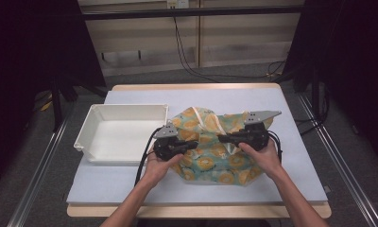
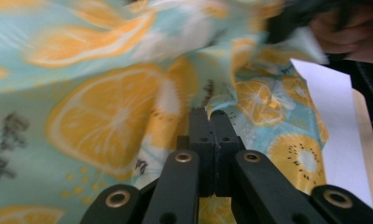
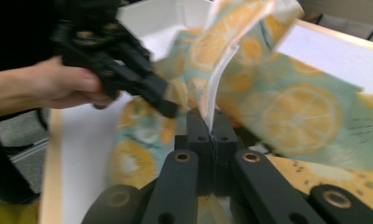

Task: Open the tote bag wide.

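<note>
A crumpled cloth [image 1: 210, 158] printed with orange slices on pale teal lies on the table's light mat, right of centre. My left gripper [image 1: 195, 143] comes at it from the left. In the left gripper view its jaws [image 2: 213, 114] are pressed together with a fold of the cloth [image 2: 105, 116] pinched at the tips. My right gripper [image 1: 221, 138] faces it from the right. In the right gripper view it [image 3: 213, 119] is shut on the cloth's white-lined edge [image 3: 217, 79], which rises from between the pads. The two grippers' tips are close together above the cloth's middle.
A white plastic tray [image 1: 90, 124] stands on the mat's left part, beside the cloth. The light mat [image 1: 130, 184] has bare room in front and at the far side. Cables run over the floor behind the table. Dark curtains flank both sides.
</note>
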### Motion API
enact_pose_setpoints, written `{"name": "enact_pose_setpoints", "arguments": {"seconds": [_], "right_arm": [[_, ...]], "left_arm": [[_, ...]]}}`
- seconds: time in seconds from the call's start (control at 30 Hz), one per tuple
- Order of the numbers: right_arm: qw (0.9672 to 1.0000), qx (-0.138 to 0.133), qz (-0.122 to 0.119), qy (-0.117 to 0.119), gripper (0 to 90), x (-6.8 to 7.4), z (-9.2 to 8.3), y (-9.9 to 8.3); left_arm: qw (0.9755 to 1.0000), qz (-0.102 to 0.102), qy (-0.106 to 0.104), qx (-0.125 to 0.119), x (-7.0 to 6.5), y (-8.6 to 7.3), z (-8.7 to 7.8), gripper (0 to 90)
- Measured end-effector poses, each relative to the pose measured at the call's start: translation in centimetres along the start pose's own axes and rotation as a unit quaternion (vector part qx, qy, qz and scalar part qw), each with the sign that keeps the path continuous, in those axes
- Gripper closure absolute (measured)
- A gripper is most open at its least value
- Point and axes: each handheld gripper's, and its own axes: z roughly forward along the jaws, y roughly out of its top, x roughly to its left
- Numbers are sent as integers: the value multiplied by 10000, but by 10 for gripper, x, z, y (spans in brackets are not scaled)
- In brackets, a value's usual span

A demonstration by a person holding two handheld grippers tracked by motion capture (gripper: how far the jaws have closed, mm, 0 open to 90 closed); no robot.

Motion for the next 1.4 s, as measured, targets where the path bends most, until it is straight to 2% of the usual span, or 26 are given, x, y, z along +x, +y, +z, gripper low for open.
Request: {"name": "enact_pose_setpoints", "arguments": {"seconds": [0.03, 0.1, 0.13, 0.17, 0.23, 0.33, 0.37, 0.4, 0.5, 0.53, 0.6, 0.63, 0.7, 0.73, 0.8, 0.97, 1.03, 1.1, 1.13, 1.17, 1.2, 1.27, 1.3, 1.33, 1.37, 1.4], "right_arm": [[9999, -32, -48, 98, 898, 12, -5, -4], [9999, -27, -75, 135, 898, 18, -7, -6], [9997, -54, -127, 221, 898, 29, -12, -9], [9997, -54, -127, 221, 898, 29, -12, -9], [9994, -90, -149, 295, 898, 42, -17, -17], [9993, -103, -134, 344, 898, 47, -18, -23], [9993, -92, -155, 326, 898, 48, -18, -26], [9993, -89, -145, 347, 898, 50, -16, -32], [9992, -112, -127, 373, 898, 51, -13, -37], [9988, 21, -76, 474, 897, 54, -6, -45], [9986, 108, -106, 497, 897, 55, -4, -47], [9978, 278, -134, 580, 895, 60, 2, -53], [9975, 320, -139, 617, 895, 62, 4, -55], [9966, 482, -202, 630, 894, 67, 5, -62], [9963, 581, -190, 603, 892, 69, 4, -68], [9958, 765, -166, 466, 880, 68, 0, -84], [9959, 712, -149, 530, 840, 68, -2, -85], [9964, 680, -176, 478, 818, 69, -4, -84], [9972, 547, -209, 457, 759, 69, -11, -80], [9972, 547, -209, 457, 759, 69, -11, -80], [9982, 443, -229, 337, 690, 69, -19, -76], [9987, 412, -245, 177, 607, 71, -26, -73], [9988, 411, -243, 79, 572, 72, -28, -72], [9988, 411, -243, 79, 572, 72, -28, -72], [9990, 385, -234, 27, 560, 72, -31, -72], [9992, 335, -207, -41, 528, 72, -36, -72]], "left_arm": [[10000, -25, 38, 11, -1, -1, 0, 890], [9999, -26, 88, 68, -1, -1, -1, 884], [10000, -42, 88, 17, -1, -3, -2, 875], [10000, -42, 88, 17, -1, -3, -2, 867], [10000, -52, 55, 26, -5, -4, -7, 837], [10000, 44, 40, 12, -8, -4, -17, 836], [10000, 43, 21, -25, -10, -3, -23, 818], [9998, 154, 18, -124, -15, -1, -35, 803], [9995, 161, -15, -266, -19, 1, -46, 788], [9991, 226, 3, -350, -21, 3, -57, 780], [9990, 273, 19, -357, -22, 4, -62, 758], [9985, 228, 67, -484, -22, 6, -68, 753], [9983, 220, 100, -534, -20, 7, -71, 753], [9981, 199, 108, -570, -19, 7, -74, 750], [9978, 148, 154, -632, -18, 10, -76, 772], [9973, 112, 122, -717, -18, 16, -75, 759], [9973, 239, 124, -687, -23, 22, -68, 749], [9971, 232, 34, -720, -24, 24, -66, 748], [9971, 183, -52, -738, -27, 26, -62, 726], [9973, 245, -66, -695, -30, 28, -58, 726], [9975, 301, -126, -633, -33, 34, -52, 682], [9973, 329, -140, -635, -35, 36, -48, 649], [9977, 386, -4, -552, -36, 38, -41, 643], [9977, 386, -4, -552, -36, 38, -41, 633], [9982, 418, 8, -430, -36, 37, -34, 633], [9988, 454, 30, -160, -36, 30, -25, 617]]}}
